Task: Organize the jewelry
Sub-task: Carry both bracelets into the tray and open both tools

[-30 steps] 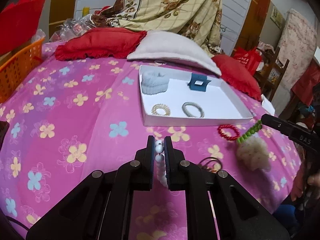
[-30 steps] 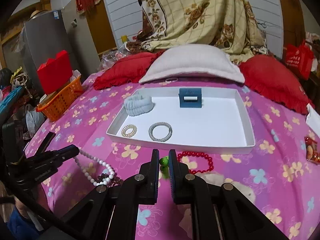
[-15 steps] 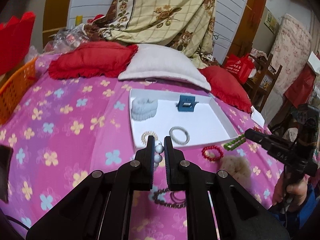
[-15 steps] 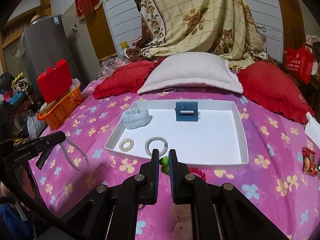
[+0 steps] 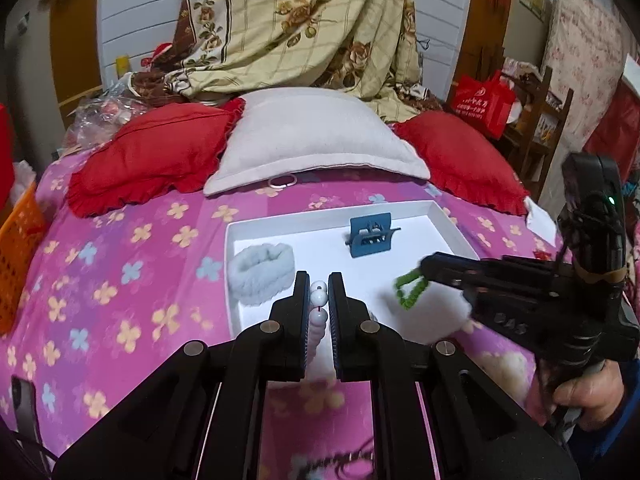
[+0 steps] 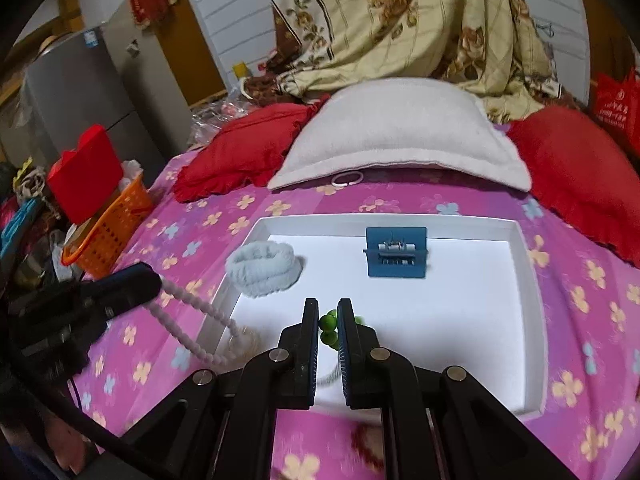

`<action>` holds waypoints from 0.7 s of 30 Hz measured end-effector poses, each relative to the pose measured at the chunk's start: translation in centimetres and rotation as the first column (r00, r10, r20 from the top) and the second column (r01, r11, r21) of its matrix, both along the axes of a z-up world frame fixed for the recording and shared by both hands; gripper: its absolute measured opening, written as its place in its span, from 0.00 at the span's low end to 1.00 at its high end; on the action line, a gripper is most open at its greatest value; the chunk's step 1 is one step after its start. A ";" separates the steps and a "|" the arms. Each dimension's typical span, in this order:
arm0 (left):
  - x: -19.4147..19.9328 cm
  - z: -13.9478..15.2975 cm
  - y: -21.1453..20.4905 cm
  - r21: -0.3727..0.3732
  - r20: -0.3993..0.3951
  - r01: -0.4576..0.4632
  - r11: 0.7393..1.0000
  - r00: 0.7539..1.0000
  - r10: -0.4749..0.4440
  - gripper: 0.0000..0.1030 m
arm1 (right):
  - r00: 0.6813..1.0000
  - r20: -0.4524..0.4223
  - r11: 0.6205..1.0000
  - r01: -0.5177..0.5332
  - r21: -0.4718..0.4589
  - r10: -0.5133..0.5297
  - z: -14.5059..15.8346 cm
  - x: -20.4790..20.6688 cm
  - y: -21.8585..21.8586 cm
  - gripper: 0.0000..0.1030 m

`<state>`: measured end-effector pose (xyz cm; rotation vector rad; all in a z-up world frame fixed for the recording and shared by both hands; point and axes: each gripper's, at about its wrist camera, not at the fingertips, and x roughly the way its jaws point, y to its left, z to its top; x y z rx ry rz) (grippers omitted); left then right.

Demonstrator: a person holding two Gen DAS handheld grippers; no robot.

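— Two grippers, what do they hold?
— Left gripper (image 5: 319,298) pinches the white bead necklace (image 5: 318,299) at the tray's (image 6: 530,280) near left corner. Right gripper (image 6: 328,322) pinches the green bead bracelet (image 6: 330,326) over its near edge.

Red cushions (image 5: 148,152), white pillow (image 6: 400,128) (orange basket (image 6: 108,228) leftward).

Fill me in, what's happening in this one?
A person with two handheld grippers is sorting jewelry into a white tray on a floral bedspread. The left gripper is shut on a white bead strand; the right gripper is shut on a green bead bracelet. Both hang over the tray's near edge. A blue hair claw and a pale scrunchie already sit inside.
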<state>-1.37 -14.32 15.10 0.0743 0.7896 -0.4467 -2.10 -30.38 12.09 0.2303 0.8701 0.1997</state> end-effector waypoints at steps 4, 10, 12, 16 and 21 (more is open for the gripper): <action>3.0 -1.8 -1.3 0.033 -0.033 -0.023 0.999 0.999 0.024 0.08 | 0.999 -0.047 0.998 0.027 0.061 -0.024 -1.7 3.2 -0.4 0.08; 6.8 -5.0 -1.1 0.085 -0.077 -0.077 0.993 0.994 0.083 0.08 | 0.996 -0.089 0.997 0.030 0.065 -0.024 -3.9 5.5 0.0 0.08; 7.5 -5.8 -0.7 0.090 -0.094 -0.086 0.992 0.991 0.094 0.08 | 0.994 -0.105 0.998 0.031 0.051 -0.026 -4.7 6.0 0.1 0.08; 7.7 -6.8 0.1 0.093 -0.106 -0.086 0.992 0.990 0.096 0.09 | 0.990 -0.136 0.999 0.033 0.029 -0.029 -5.8 6.4 0.2 0.08; 7.0 -6.2 1.3 0.051 -0.130 -0.091 0.995 0.987 0.097 0.16 | 0.988 -0.143 0.999 0.049 -0.018 -0.051 -5.7 5.7 0.0 0.25</action>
